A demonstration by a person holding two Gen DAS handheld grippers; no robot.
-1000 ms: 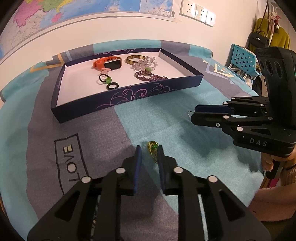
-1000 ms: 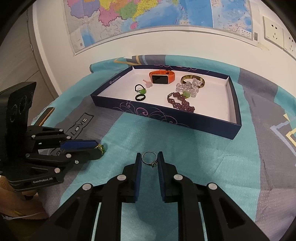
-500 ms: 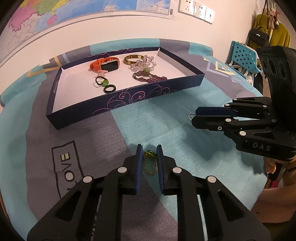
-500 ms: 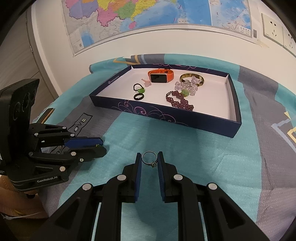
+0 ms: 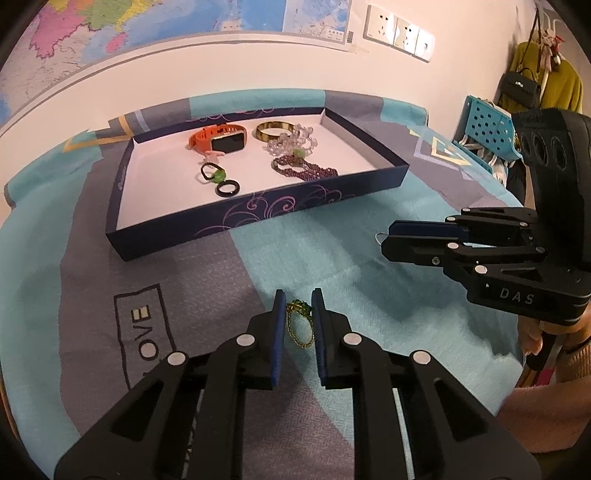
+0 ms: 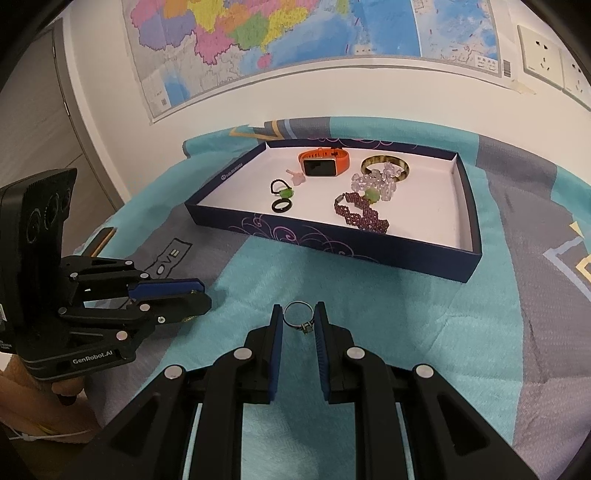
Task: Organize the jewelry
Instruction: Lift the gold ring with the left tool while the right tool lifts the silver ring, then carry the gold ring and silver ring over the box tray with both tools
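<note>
My left gripper (image 5: 298, 301) is shut on a green and gold beaded ring (image 5: 300, 325), held above the cloth. My right gripper (image 6: 298, 314) is shut on a thin silver ring (image 6: 297, 318). The dark blue tray (image 5: 258, 216) lies ahead with an orange smartwatch (image 5: 218, 139), a gold bangle (image 5: 274, 130), a clear bead bracelet (image 5: 293, 142), a purple bracelet (image 5: 306, 169), a black ring (image 5: 228, 189) and a black loop with a green bead (image 5: 213, 174). The right gripper also shows in the left wrist view (image 5: 388, 236), the left gripper in the right wrist view (image 6: 199, 299).
A teal and grey patterned cloth (image 5: 332, 251) covers the table. A map hangs on the wall (image 6: 295, 33) behind the tray. A blue perforated basket (image 5: 487, 125) and hanging clothes (image 5: 554, 85) stand at the far right.
My left gripper closed on the green beaded ring and lifted it off the cloth. The right gripper kept holding the silver ring and barely moved.
</note>
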